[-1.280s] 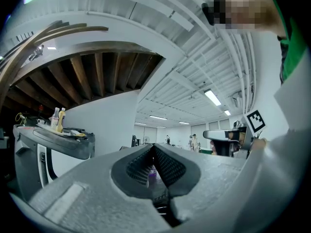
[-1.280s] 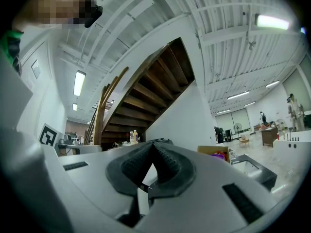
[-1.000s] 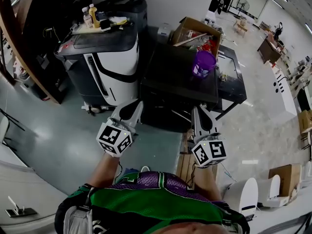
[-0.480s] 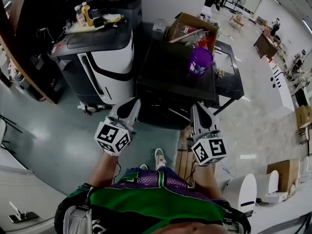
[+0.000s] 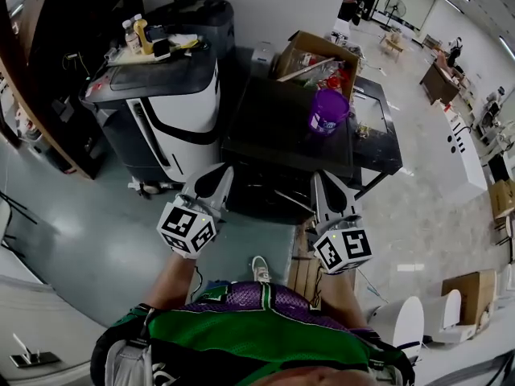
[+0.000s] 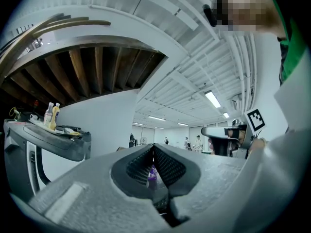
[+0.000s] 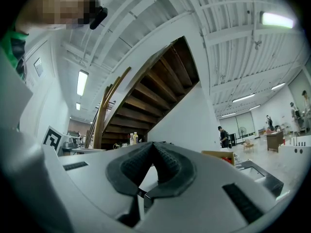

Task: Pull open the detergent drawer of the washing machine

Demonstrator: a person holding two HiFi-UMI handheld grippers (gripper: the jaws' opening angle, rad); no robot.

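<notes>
Both grippers are held out in front of the person, side by side and apart from everything. My left gripper [image 5: 223, 170] is shut with nothing in it; its ribbed pads meet at the tip [image 6: 153, 145]. My right gripper [image 5: 316, 176] is also shut and empty [image 7: 153, 143]. Ahead of them stands a black box-like unit [image 5: 282, 123] with a purple detergent bottle [image 5: 327, 111] on top, which also shows small past the left jaws [image 6: 152, 173]. To its left is a white and dark grey machine [image 5: 173, 111]. No detergent drawer can be made out.
Bottles and clutter [image 5: 141, 34] lie on the white machine's top. An open cardboard box [image 5: 318, 55] stands behind the black unit, and a dark wooden stair [image 5: 36, 71] runs along the left. A wooden pallet [image 5: 304, 268] lies by the person's shoe [image 5: 259, 268]. People stand far off [image 7: 222, 136].
The person has stepped forward: a shoe now shows below the grippers, and the black unit and white machine sit a little nearer. Both grippers stay shut and level.
</notes>
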